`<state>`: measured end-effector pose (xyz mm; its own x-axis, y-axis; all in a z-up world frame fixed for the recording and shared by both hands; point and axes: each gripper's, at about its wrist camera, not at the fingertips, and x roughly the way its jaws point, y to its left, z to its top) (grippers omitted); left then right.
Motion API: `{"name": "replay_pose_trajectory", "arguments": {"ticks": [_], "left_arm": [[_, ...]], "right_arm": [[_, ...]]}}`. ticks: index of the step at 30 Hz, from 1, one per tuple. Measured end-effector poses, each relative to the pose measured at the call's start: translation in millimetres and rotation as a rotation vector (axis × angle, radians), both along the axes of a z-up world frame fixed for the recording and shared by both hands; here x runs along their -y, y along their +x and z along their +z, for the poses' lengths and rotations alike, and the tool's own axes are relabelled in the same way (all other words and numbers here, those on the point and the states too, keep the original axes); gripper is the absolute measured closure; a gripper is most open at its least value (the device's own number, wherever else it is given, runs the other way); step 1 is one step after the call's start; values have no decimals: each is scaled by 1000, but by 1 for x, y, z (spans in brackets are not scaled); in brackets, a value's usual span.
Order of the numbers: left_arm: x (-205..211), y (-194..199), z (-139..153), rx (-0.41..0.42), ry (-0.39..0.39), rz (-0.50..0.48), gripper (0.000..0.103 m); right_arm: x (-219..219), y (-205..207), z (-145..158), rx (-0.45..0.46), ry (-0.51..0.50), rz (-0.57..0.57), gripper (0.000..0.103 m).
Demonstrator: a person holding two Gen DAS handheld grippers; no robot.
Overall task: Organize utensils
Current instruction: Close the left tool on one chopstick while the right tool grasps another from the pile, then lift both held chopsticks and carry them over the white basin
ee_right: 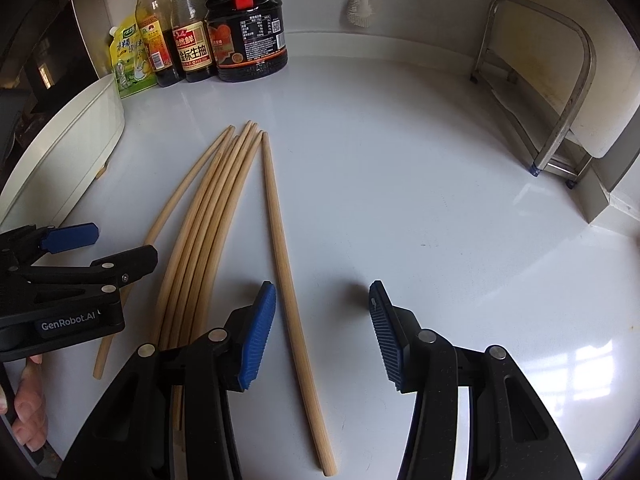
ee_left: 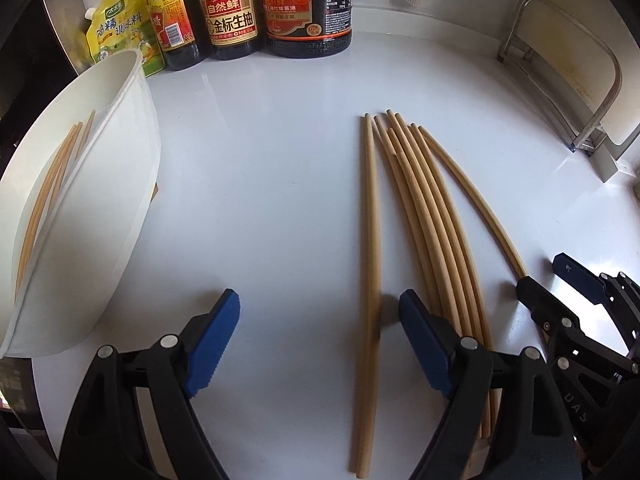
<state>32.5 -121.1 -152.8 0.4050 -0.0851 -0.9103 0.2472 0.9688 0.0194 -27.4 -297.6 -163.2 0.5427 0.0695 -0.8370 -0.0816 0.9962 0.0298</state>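
Several wooden chopsticks (ee_left: 424,216) lie in a loose bundle on the white counter (ee_left: 260,184); they show in the right wrist view too (ee_right: 208,216). One pair (ee_left: 370,240) lies a little apart from the bundle, between my left gripper's fingers. A white holder (ee_left: 92,208) lies tilted at the left with a few chopsticks (ee_left: 48,196) inside. My left gripper (ee_left: 320,344) is open and empty low over the counter. My right gripper (ee_right: 322,334) is open and empty, with a pair of chopsticks (ee_right: 288,272) between its fingers.
Sauce bottles (ee_left: 256,8) and a yellow seasoning pouch (ee_left: 124,28) stand along the back wall. A metal rack (ee_right: 552,92) with a cutting board stands at the right. A brush (ee_right: 360,4) hangs on the wall.
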Motion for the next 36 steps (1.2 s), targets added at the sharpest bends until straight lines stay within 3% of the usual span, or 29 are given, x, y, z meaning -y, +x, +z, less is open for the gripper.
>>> {"name": "replay_pose_trajectory", "arguments": {"ticks": [3,5,7,8,10,17,23,30,36], "left_arm": [[6,-2,2,3,-14,-25,35],[10,-3,3,8,-15,-41,44],[13,-4,5,14,-20,-55,62],[15,-5,6,17,-22,-60,69],[16,-5,7,16,-30,-63,95],[10,-4,9,-20,-67,-59,95],[1,-5,36,0,-99,-49,95],[-24,2,77,40,-123,-64,95],[-74,18,111,95,-125,-39,95]], "right_arm": [[-5,1,0,8,-3,31,58],[-9,1,1,13,-2,58,69],[-14,2,1,18,-16,75,94],[-16,2,2,19,-21,80,96],[-17,2,1,24,-15,88,96],[-5,0,3,9,84,40,97],[0,-5,23,16,167,-14,97],[-26,-2,63,52,206,-28,97],[-69,10,102,104,238,-10,97]]}}
